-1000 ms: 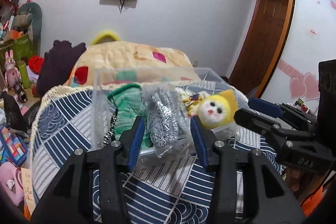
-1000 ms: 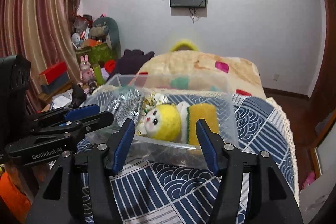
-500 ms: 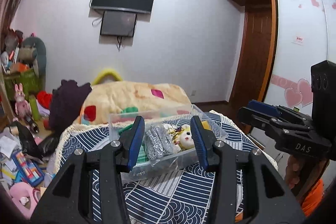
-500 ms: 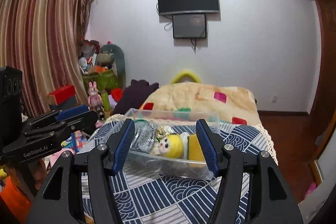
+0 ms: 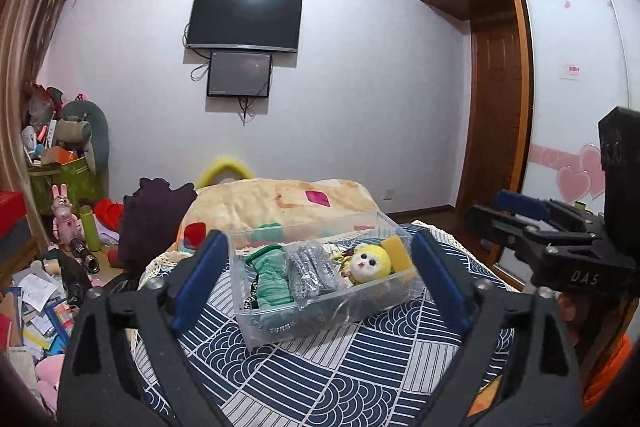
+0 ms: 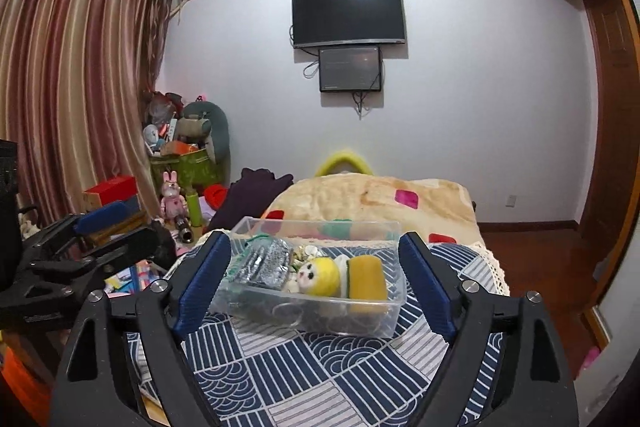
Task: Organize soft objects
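Observation:
A clear plastic box (image 5: 280, 329) stands on a blue-and-white patterned cloth (image 5: 320, 379). It holds a green knit piece (image 5: 272, 281), a silver mesh item in a bag (image 5: 312, 273), a yellow-hooded plush doll (image 5: 370, 261) and a yellow sponge (image 5: 396, 253). In the right wrist view the box (image 6: 304, 321) shows the doll (image 6: 318, 275) and sponge (image 6: 366, 277). My left gripper (image 5: 318, 285) is open and empty, well back from the box. My right gripper (image 6: 314, 281) is open and empty too, also back from it.
A beige blanket with coloured patches (image 5: 280, 199) lies behind the box. A dark purple cloth (image 5: 154, 215) sits at its left. Toys, boxes and papers litter the floor at left (image 5: 44, 291). Wardrobe and door stand at right (image 5: 500, 131).
Both grippers have pulled back and up from the box, which now looks smaller and farther. Both have opened wider. The box contents have not moved.

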`<move>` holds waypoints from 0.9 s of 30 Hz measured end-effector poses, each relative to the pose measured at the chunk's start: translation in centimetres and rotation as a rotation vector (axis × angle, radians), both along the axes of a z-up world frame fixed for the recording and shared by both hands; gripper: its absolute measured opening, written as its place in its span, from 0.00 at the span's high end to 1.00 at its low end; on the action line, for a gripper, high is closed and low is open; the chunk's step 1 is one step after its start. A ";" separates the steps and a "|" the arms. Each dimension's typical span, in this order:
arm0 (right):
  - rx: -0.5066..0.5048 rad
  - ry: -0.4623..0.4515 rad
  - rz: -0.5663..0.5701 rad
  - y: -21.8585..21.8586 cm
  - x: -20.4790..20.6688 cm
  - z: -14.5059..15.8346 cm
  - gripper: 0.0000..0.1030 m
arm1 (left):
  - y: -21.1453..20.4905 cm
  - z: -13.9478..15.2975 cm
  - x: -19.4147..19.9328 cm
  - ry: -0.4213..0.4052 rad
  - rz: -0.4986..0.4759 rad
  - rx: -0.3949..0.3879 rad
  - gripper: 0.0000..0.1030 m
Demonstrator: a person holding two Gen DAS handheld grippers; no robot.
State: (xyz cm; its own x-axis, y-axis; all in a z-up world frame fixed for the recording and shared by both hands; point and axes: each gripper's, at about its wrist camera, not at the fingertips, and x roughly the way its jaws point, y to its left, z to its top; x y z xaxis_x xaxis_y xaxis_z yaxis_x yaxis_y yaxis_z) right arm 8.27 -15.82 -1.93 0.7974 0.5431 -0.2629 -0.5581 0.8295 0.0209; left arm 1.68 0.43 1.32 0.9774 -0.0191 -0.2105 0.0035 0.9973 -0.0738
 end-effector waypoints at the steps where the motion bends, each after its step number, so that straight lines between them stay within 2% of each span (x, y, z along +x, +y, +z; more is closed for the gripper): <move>1: 0.000 0.011 -0.002 0.0 0.3 -0.2 0.18 | 0.0 -0.1 -0.1 -0.003 0.003 -0.001 0.03; 6: 0.004 0.029 -0.005 -0.2 0.5 -0.7 0.18 | 0.0 -0.4 -0.1 -0.003 0.014 0.006 0.00; 27: 0.015 0.009 -0.006 -0.7 -0.7 -0.3 0.18 | 0.0 -1.1 0.1 0.012 0.026 -0.003 0.00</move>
State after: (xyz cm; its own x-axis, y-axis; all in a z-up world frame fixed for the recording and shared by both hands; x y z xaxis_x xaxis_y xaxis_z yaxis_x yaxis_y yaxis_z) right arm 7.58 -16.56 -2.23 0.7984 0.5421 -0.2620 -0.5528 0.8325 0.0379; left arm 1.81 0.47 0.21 0.9751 0.0058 -0.2218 -0.0234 0.9968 -0.0770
